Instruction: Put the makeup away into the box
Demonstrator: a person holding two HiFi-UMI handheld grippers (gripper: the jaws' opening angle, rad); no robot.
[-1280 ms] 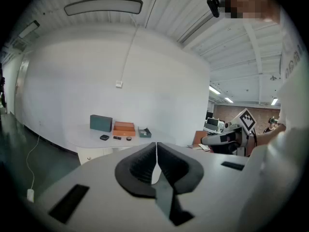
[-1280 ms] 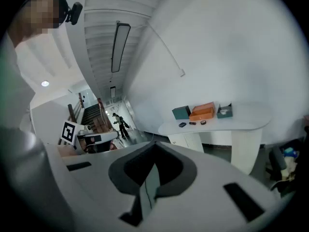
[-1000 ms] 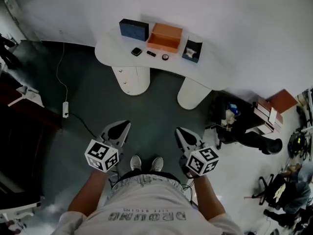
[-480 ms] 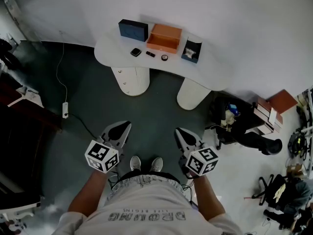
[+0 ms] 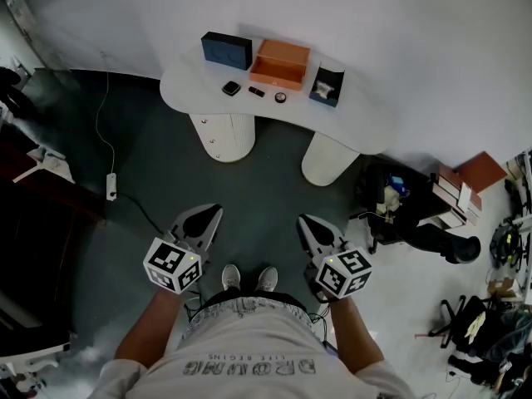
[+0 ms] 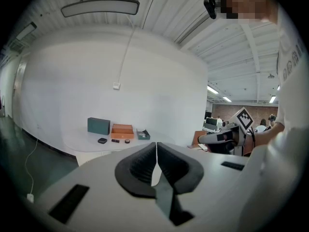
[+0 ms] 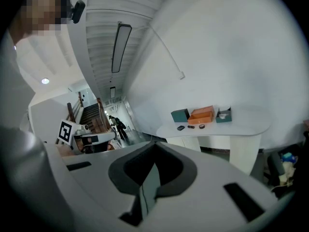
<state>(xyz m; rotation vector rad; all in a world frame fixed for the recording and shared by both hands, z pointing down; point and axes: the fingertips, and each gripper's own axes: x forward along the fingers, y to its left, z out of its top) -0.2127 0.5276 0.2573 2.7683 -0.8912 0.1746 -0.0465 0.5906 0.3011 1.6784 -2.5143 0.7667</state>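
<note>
Head view: light is even and diffuse. The white wall (image 5: 374,23) and counter (image 5: 189,88) read bright, close to washed out. The dark floor (image 5: 266,181) keeps its detail, and the left edge of the frame is deeply underexposed. Straight lines bow toward the frame edges. Both gripper views are circular fisheye frames with black corners. Small ceiling lights (image 6: 213,89) glow at the right of the left gripper view. The left tool (image 6: 156,146) and right tool (image 7: 153,145) fill the foreground, slightly soft.
</note>
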